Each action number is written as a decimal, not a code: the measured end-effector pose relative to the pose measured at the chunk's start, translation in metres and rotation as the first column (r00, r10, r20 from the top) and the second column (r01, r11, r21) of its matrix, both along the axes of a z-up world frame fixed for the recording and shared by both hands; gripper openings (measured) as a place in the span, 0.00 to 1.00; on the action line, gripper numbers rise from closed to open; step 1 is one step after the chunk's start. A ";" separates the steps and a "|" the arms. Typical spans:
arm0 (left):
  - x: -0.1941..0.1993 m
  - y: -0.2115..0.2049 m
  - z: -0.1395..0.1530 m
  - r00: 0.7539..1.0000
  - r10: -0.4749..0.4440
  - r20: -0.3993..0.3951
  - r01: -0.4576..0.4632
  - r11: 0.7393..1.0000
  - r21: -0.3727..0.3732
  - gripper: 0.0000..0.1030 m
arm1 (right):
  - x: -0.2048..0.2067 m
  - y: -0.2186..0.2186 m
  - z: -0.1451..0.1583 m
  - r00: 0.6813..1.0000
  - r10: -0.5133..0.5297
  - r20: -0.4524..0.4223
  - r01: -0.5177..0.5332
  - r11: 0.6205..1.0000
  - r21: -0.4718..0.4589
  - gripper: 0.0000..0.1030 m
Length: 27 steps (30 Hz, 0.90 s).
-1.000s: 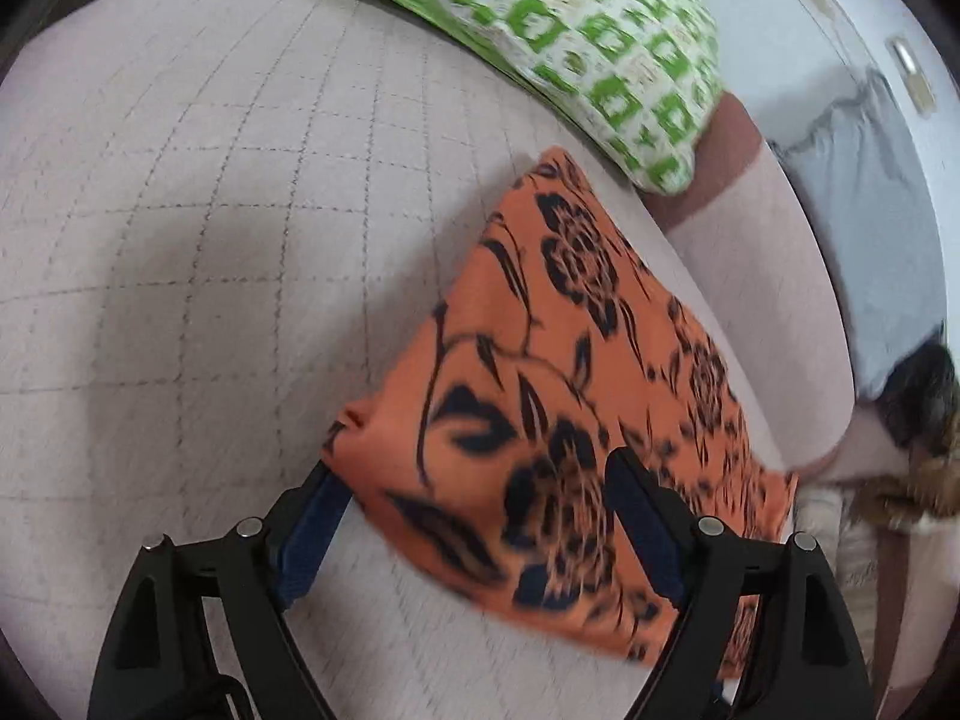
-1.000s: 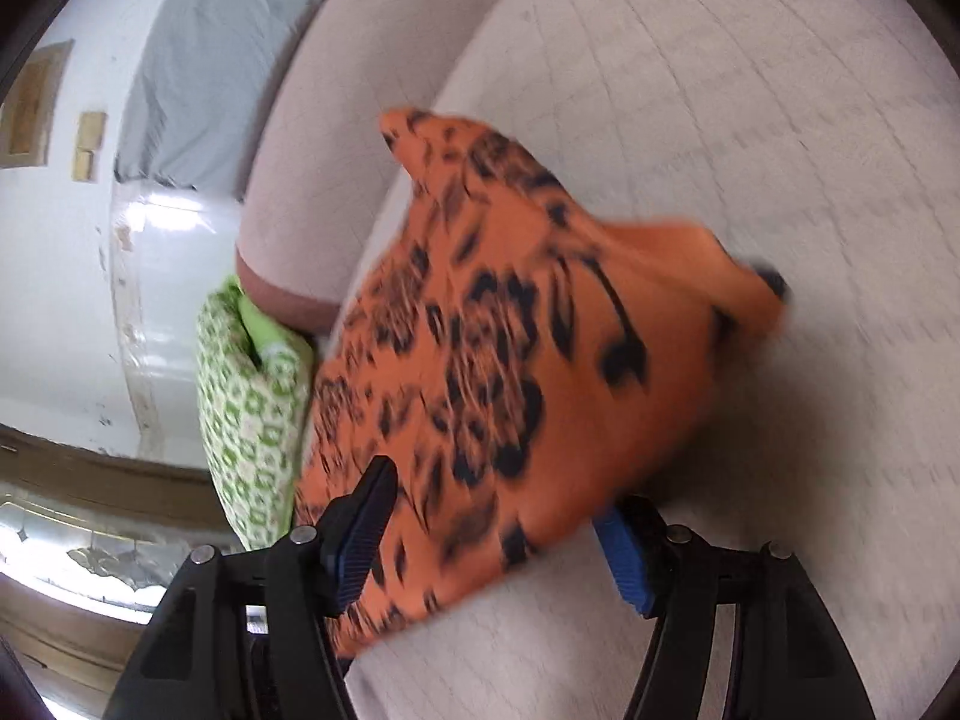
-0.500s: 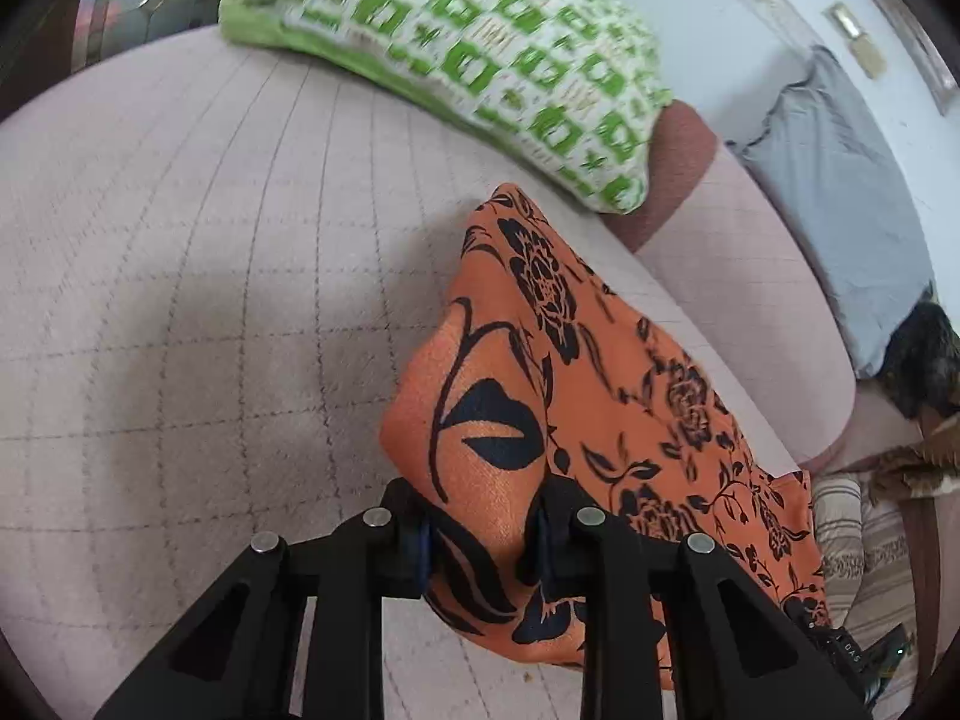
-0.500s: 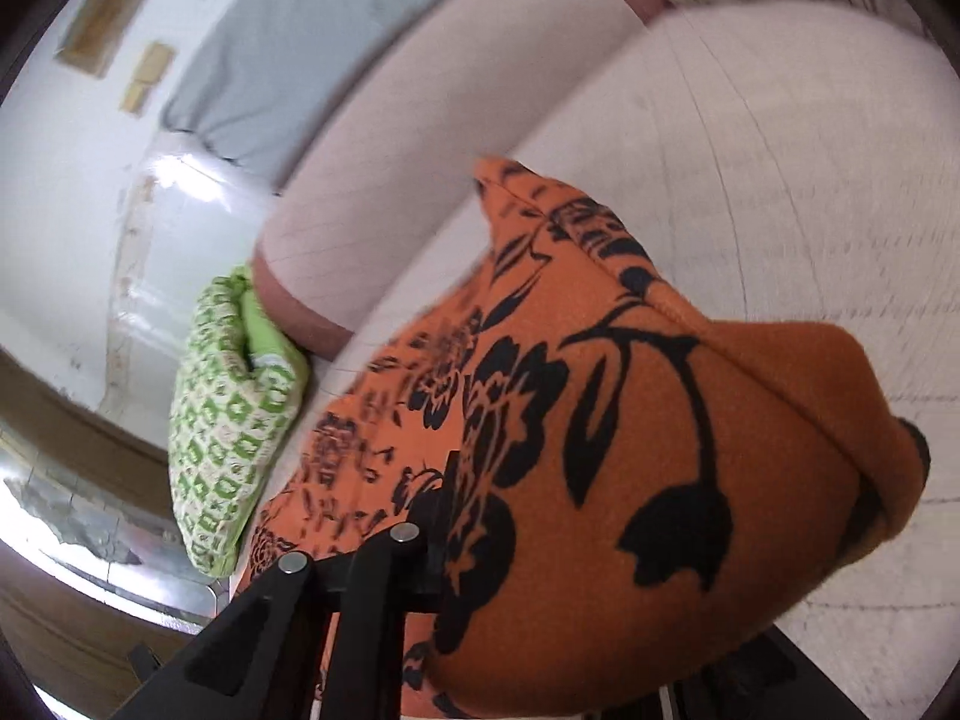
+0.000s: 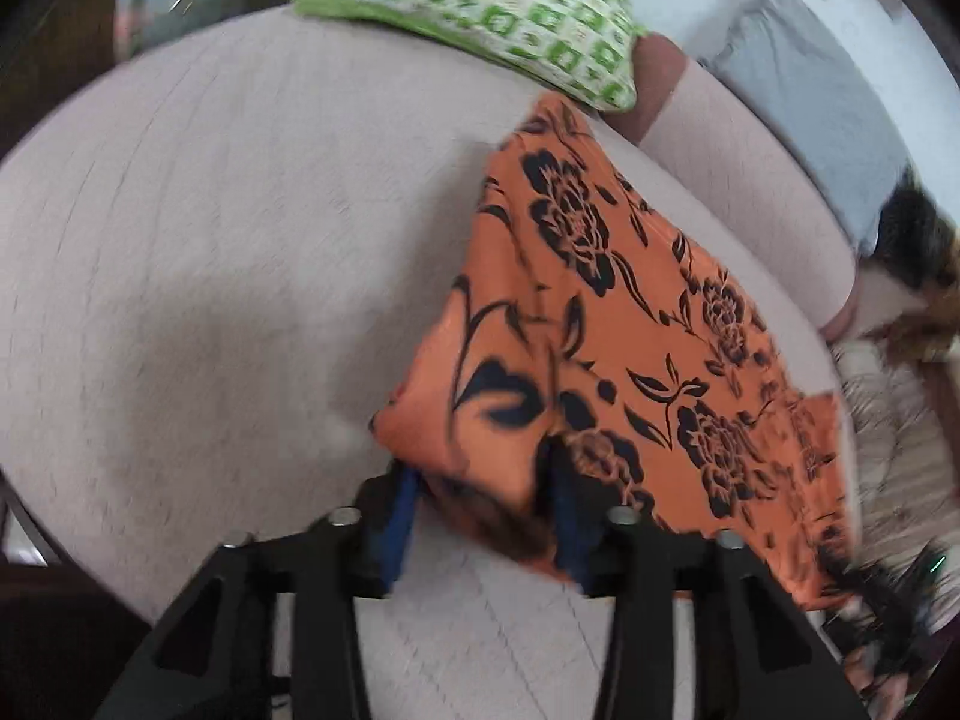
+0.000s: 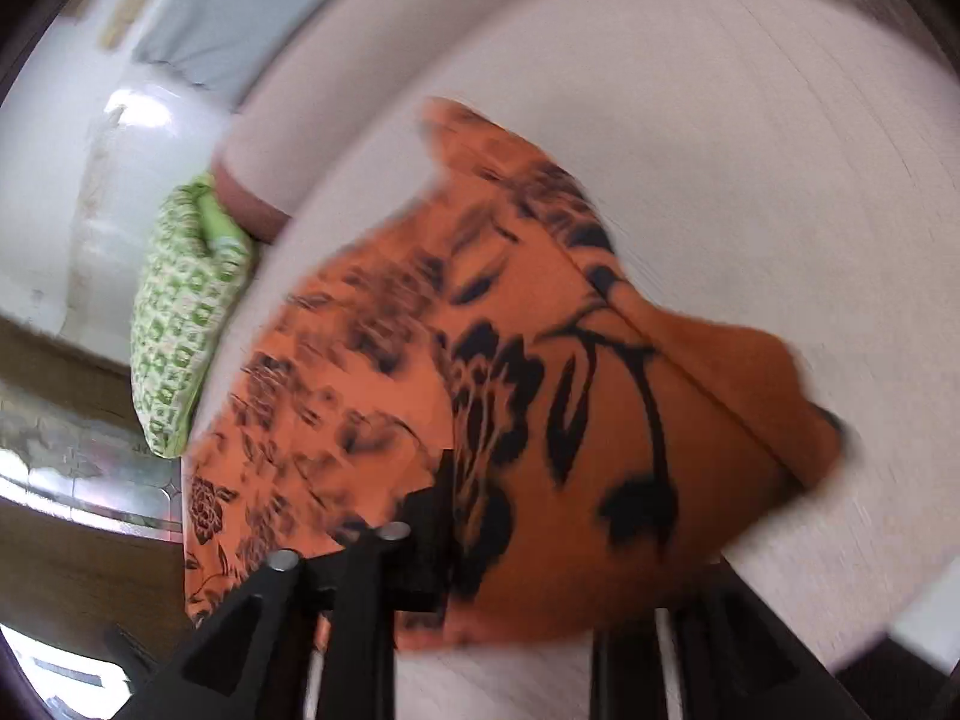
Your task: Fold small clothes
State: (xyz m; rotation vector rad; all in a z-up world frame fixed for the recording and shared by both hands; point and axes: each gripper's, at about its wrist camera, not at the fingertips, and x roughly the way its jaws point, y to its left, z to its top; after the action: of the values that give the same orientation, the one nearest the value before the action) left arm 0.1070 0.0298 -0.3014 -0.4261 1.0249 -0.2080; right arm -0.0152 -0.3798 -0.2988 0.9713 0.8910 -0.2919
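In the left wrist view, a pale sofa seat (image 5: 210, 276) fills the left side, with a green patterned cushion (image 5: 480, 6) at the top. The left gripper (image 5: 483, 510) has its fingers drawn narrow, pinching a corner of the orange cloth (image 5: 600, 312), which lies on the seat toward the right, beside a grey cloth (image 5: 810, 108) on the sofa back. In the right wrist view, the cushion (image 6: 180, 324) sits at left; the orange cloth (image 6: 570, 420) drapes over the right gripper (image 6: 540, 570), whose finger spacing I cannot tell.
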 end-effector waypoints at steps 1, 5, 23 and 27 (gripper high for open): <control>-0.003 0.008 0.004 1.000 0.012 0.000 -0.012 0.999 -0.031 0.47 | -0.012 -0.007 -0.001 0.999 -0.036 -0.006 0.036 0.999 0.034 0.45; -0.030 0.032 0.025 0.998 0.054 0.044 -0.054 0.998 -0.013 0.59 | -0.054 -0.024 0.033 0.992 -0.122 0.045 0.125 0.990 -0.068 0.49; 0.012 -0.022 -0.012 0.995 0.090 -0.049 -0.098 0.976 -0.195 0.35 | 0.039 0.089 0.049 0.901 0.359 0.243 -0.312 0.926 -0.213 0.36; 0.009 -0.025 -0.014 0.996 0.086 0.007 -0.084 0.981 -0.174 0.29 | 0.063 0.115 0.041 0.879 0.408 0.248 -0.362 0.908 -0.211 0.36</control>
State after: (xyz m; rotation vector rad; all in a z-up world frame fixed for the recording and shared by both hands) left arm 0.1160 0.0045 -0.3159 -0.6252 0.9758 -0.2244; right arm 0.0482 -0.2648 -0.2574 0.6460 0.7601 0.1194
